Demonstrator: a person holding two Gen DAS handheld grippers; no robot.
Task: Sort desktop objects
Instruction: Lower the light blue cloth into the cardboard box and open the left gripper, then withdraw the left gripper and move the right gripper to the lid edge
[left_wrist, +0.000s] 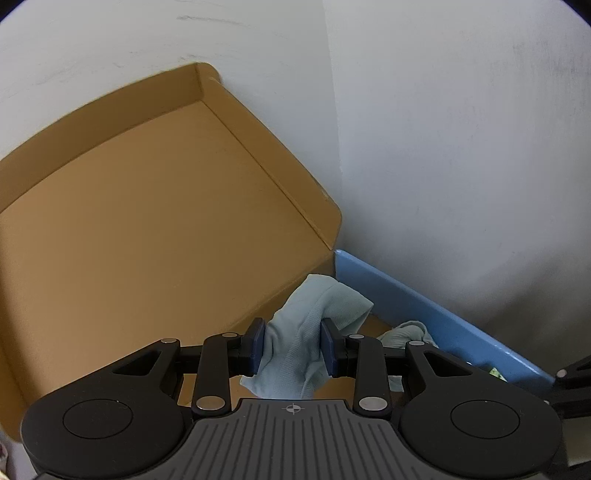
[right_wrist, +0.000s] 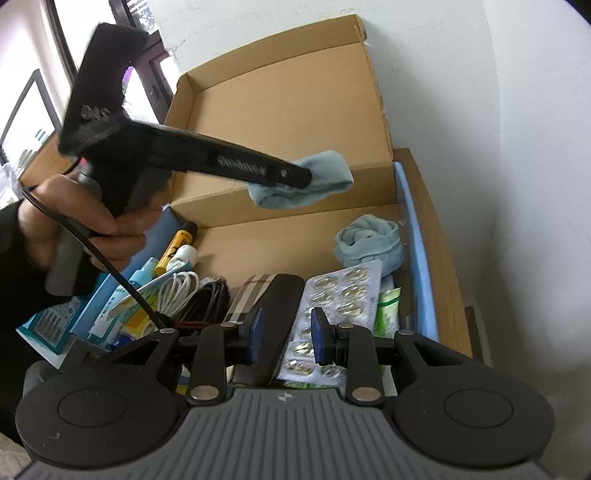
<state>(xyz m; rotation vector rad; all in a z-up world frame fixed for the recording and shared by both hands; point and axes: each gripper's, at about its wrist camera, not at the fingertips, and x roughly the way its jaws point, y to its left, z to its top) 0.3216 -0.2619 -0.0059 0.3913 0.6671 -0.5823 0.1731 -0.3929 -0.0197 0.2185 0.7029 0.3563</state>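
My left gripper (left_wrist: 293, 345) is shut on a light blue sock (left_wrist: 314, 325) and holds it in the air at the near edge of an open cardboard box (left_wrist: 129, 229). From the right wrist view the left gripper (right_wrist: 308, 177) and the sock (right_wrist: 314, 181) hang over the box (right_wrist: 280, 110). A second rolled light blue sock (right_wrist: 369, 240) lies in the lower tray. My right gripper (right_wrist: 284, 338) is open and empty above a black glasses case (right_wrist: 273, 314) and a blister pack of pills (right_wrist: 332, 306).
The lower tray holds a white cable (right_wrist: 177, 291), a black cable (right_wrist: 208, 302), a yellow tube (right_wrist: 175, 247), blue packets (right_wrist: 55, 317) and a green tube (right_wrist: 386, 310). A blue rim (right_wrist: 417, 258) runs along its right side. White walls stand behind and to the right.
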